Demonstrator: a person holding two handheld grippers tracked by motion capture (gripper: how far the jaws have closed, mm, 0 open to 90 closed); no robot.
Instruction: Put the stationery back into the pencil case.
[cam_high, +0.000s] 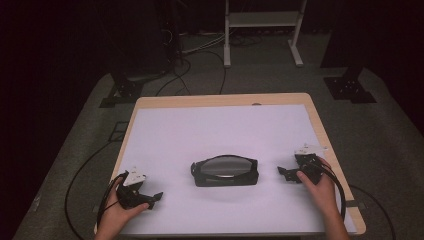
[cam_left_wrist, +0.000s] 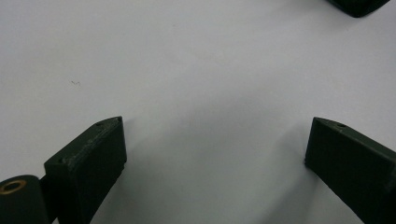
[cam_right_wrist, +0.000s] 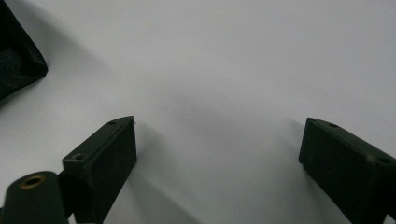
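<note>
Worktop (cam_high: 150, 102): wooden edge, covered by a white sheet (cam_high: 220, 130) over nearly its whole surface. Black case (cam_high: 225, 171) with a curved glossy lid lying flat on the sheet, roughly centred left to right and nearer the person's edge, between the two grippers and apart from both. Left gripper (cam_high: 156, 196) held low over the sheet at the near left, well apart from the case, pointing toward it; in the left gripper view (cam_left_wrist: 215, 149) jaws spread wide with bare white sheet between them, nothing held, a dark corner of the case (cam_left_wrist: 357, 5) at the top right edge. Right gripper (cam_high: 283, 172) held low at the near right, near the case's right end but not touching; in the right gripper view (cam_right_wrist: 217, 149) jaws likewise wide apart and empty (case (cam_right_wrist: 18, 60) visible as a dark mass at the upper left). Cables trailing from both grippers off the worktop toward the floor.
</note>
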